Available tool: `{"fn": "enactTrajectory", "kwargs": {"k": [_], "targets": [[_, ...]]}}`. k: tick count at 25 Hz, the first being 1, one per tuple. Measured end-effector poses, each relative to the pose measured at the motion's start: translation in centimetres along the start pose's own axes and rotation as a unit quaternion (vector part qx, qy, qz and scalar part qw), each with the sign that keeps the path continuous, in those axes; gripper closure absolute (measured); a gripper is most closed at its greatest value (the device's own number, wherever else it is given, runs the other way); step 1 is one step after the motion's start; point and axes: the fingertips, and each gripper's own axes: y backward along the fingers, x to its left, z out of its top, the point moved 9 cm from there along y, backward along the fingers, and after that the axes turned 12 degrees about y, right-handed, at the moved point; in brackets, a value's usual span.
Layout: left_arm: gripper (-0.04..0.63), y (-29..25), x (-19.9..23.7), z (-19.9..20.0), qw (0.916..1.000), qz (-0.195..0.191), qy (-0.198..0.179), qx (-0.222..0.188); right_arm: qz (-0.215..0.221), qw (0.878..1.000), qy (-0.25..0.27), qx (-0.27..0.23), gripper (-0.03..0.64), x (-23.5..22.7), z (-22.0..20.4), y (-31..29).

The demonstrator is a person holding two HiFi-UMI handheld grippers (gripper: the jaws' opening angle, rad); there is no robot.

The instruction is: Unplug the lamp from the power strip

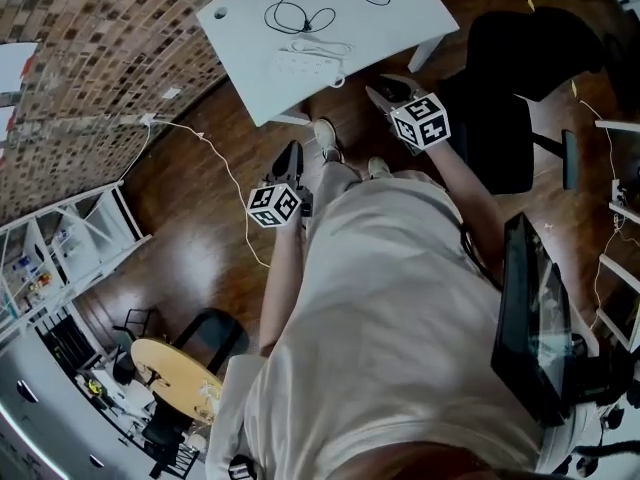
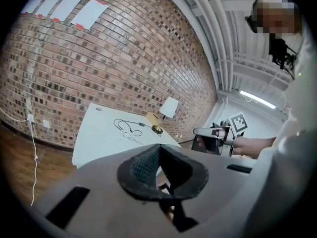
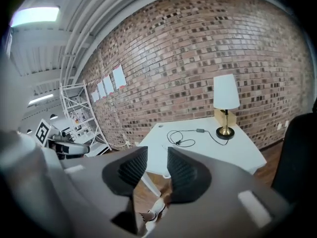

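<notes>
While held in the air short of the desk [image 1: 420, 18], left claw [image 2: 159, 148]: pads pressed together at their tips, with nothing between them and touching nothing.
Right claw [image 3: 157, 151]: pads spread, with a clear gap between them. The gap is empty, nothing is gripped, and the claw touches nothing.
Claws to each other: well apart. The right claw reaches nearer the desk than the left, and each shows off to the side in the other's view.
Below the claws: the person's shoes [image 1: 325, 138] on the dark wooden floor [image 1: 190, 198]. One shoe shows through the right claw's gap.
Desk: white, ahead of both claws and beyond their tips. Its near edge lies just past the right claw.
Power strip [image 1: 307, 65]: white, lying flat near the desk's near edge. It is the closest desk item to either claw, ahead of the right claw and slightly to its left.
Black cord [image 1: 290, 13]: coiled in loose loops just beyond the power strip, running on to the lamp. Whether its plug sits in the strip cannot be made out.
Lamp [image 3: 226, 90]: upright on a brass base at the desk's far corner, with a white shade. It is ahead and to the right of both claws and well beyond their reach.
Office chair [image 1: 520, 68]: black, to the right of the right claw and beside the desk.
Brick wall [image 3: 198, 43]: farthest of all, behind the desk and lamp.
</notes>
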Motion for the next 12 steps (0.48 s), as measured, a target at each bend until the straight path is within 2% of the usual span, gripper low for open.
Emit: {"fn": "enactTrajectory", "kwargs": {"k": [7,12], "targets": [[0.592,2.5,-0.3,-0.8,0.9998,0.017,0.012,-0.007,-0.014,0.998,-0.054,-0.014,0.503,-1.2,0.8,1.8],[0.591,2.8,1.5,0.3,0.9996,0.024,0.010,-0.007,-0.016,0.999,-0.046,-0.012,0.503,0.2,1.3,1.4]]}}
